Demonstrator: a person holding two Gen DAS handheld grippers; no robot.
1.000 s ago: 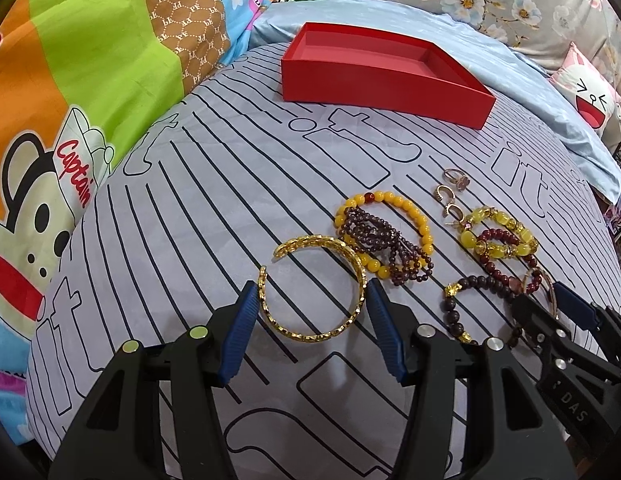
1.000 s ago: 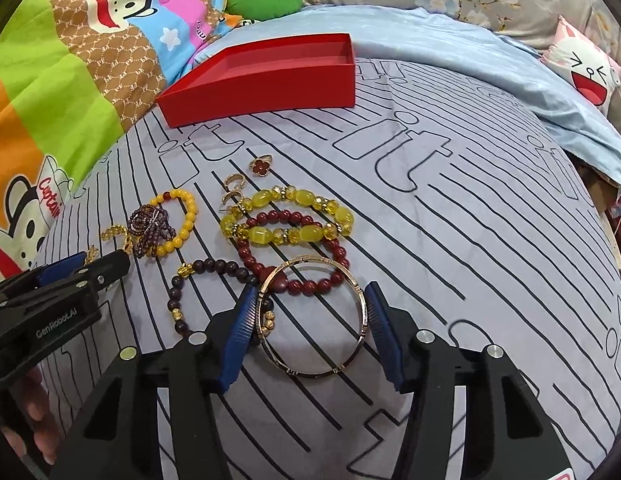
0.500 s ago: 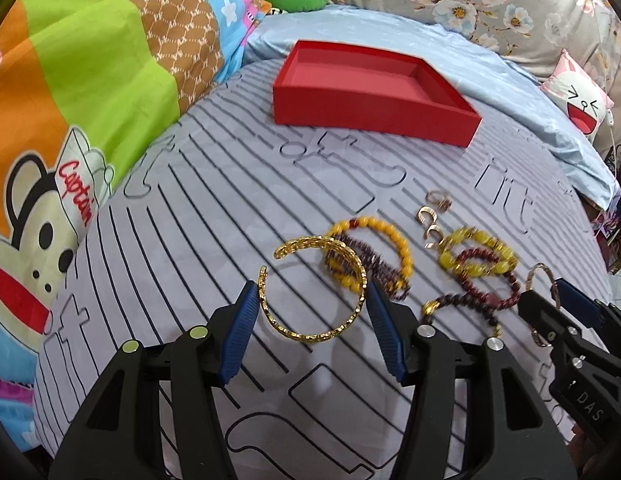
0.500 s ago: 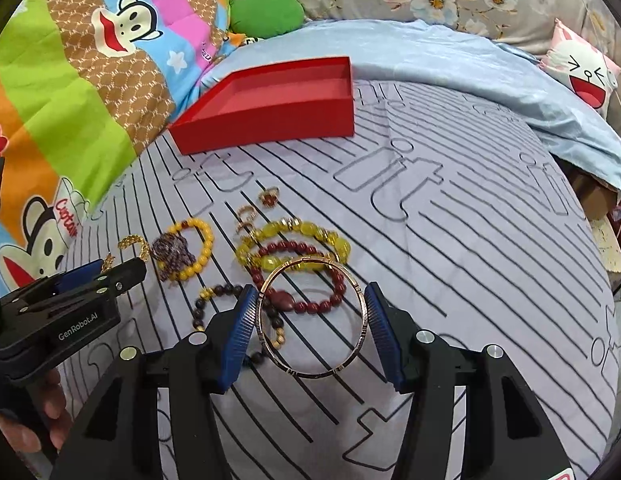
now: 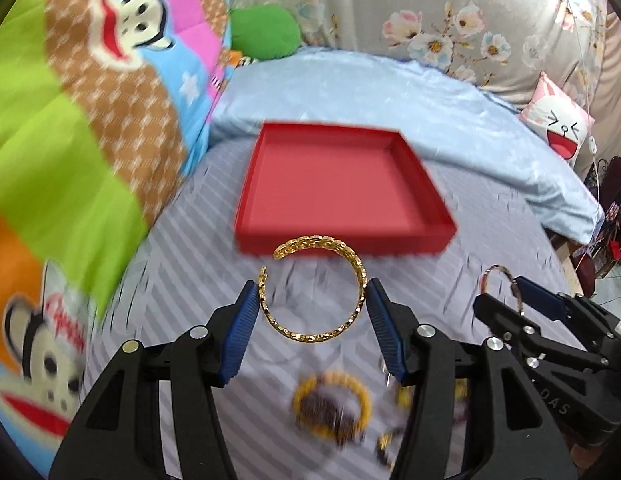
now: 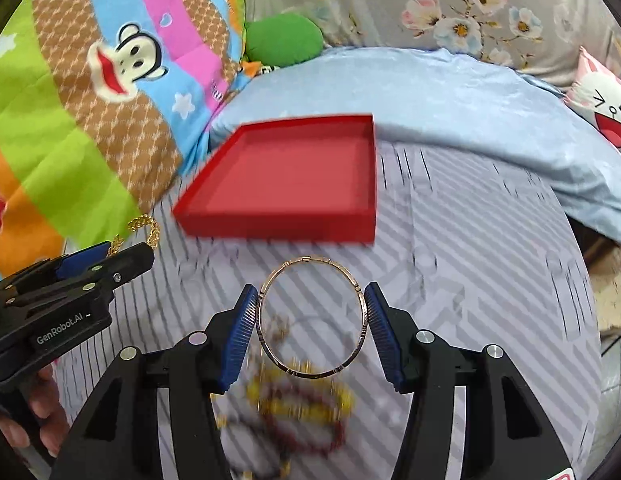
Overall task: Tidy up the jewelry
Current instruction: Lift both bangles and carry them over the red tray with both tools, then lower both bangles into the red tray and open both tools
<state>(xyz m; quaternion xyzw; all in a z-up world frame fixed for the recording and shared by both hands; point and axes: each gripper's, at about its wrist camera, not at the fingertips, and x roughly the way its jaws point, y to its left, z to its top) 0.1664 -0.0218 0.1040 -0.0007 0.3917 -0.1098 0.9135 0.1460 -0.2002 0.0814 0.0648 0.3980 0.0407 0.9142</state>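
Note:
My left gripper (image 5: 312, 312) is shut on an open gold cuff bangle (image 5: 310, 330), held above the striped bed cover, just short of the empty red tray (image 5: 338, 188). My right gripper (image 6: 310, 316) is shut on a thin rose-gold bangle (image 6: 312, 372), also lifted, in front of the red tray (image 6: 294, 184). The right gripper shows at the right of the left wrist view (image 5: 498, 292); the left gripper with the gold cuff shows at the left of the right wrist view (image 6: 126, 248). Blurred bead bracelets (image 5: 330, 408) (image 6: 302, 404) lie on the cover below the grippers.
A colourful monkey-print quilt (image 5: 70, 140) lies along the left. A light blue sheet (image 5: 390, 100) and a green cushion (image 5: 264, 32) lie behind the tray. A white cartoon pillow (image 5: 558, 128) is at the far right, by the bed edge.
Both grippers have risen off the cover with their bangles and moved forward toward the red tray. The bead bracelets now lie below and behind the fingers.

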